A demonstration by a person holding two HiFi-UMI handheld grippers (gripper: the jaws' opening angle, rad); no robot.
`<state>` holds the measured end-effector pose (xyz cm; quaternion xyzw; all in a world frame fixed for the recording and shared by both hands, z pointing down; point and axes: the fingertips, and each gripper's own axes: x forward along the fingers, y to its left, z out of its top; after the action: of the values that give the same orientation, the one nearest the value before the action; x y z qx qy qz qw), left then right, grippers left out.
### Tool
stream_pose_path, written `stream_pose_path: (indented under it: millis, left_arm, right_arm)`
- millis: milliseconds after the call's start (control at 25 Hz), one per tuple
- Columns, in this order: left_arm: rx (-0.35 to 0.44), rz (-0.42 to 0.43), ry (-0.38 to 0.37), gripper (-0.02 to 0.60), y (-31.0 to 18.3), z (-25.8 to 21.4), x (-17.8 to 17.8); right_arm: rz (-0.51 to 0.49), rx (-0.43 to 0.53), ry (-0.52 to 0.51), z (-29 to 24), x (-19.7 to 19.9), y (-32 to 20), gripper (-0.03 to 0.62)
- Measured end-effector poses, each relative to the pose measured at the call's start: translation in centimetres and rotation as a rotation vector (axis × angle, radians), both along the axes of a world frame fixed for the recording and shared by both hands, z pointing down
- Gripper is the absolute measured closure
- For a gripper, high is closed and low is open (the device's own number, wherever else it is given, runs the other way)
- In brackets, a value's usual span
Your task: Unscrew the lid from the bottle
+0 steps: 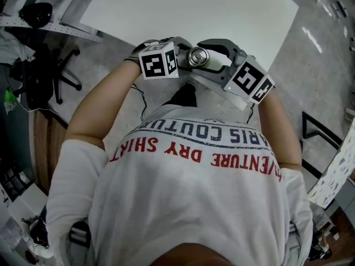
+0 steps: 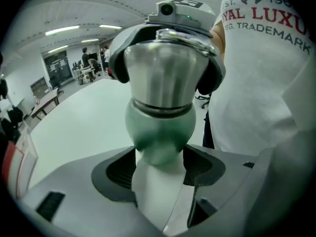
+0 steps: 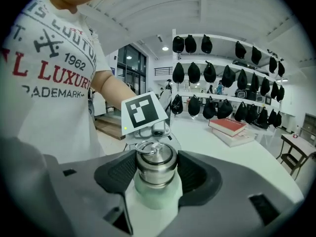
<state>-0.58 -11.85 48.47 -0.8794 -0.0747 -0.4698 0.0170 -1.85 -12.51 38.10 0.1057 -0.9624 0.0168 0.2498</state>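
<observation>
Left fingers (image 2: 116, 171) are clamping the slick, rigid bottle (image 2: 158, 127) below its lid (image 3: 155, 166), which right fingers (image 3: 200, 174) are squeezing.

The lid (image 2: 165, 73) was bare metal with a brushed, softly glossy sheen, and its ring (image 3: 146, 148) was polished wire. The bottle (image 2: 158, 132) wore a smooth, matt pale-green coat. The left gripper (image 2: 159, 164) and right gripper (image 3: 155, 174) were smooth matt grey plastic with dark, finely ribbed, rubbery-looking pads (image 3: 116, 174). The bench (image 1: 194, 10) was smooth matt white. The shirt (image 1: 188, 204) was soft printed cloth.
</observation>
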Motion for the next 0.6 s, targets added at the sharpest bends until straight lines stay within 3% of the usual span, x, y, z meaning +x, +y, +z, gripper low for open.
stream_pose_path:
  millis: [200, 600]
  left_arm:
    - [0.008, 0.043, -0.021, 0.27, -0.1, 0.2, -0.2]
    - [-0.072, -0.101, 0.065, 0.262, 0.2, -1.4, -1.2]
  right_arm:
    - [-0.014, 0.01, 0.005, 0.0, 0.0, 0.0, 0.335]
    - [0.041, 0.027, -0.074, -1.5, 0.0, 0.0, 0.335]
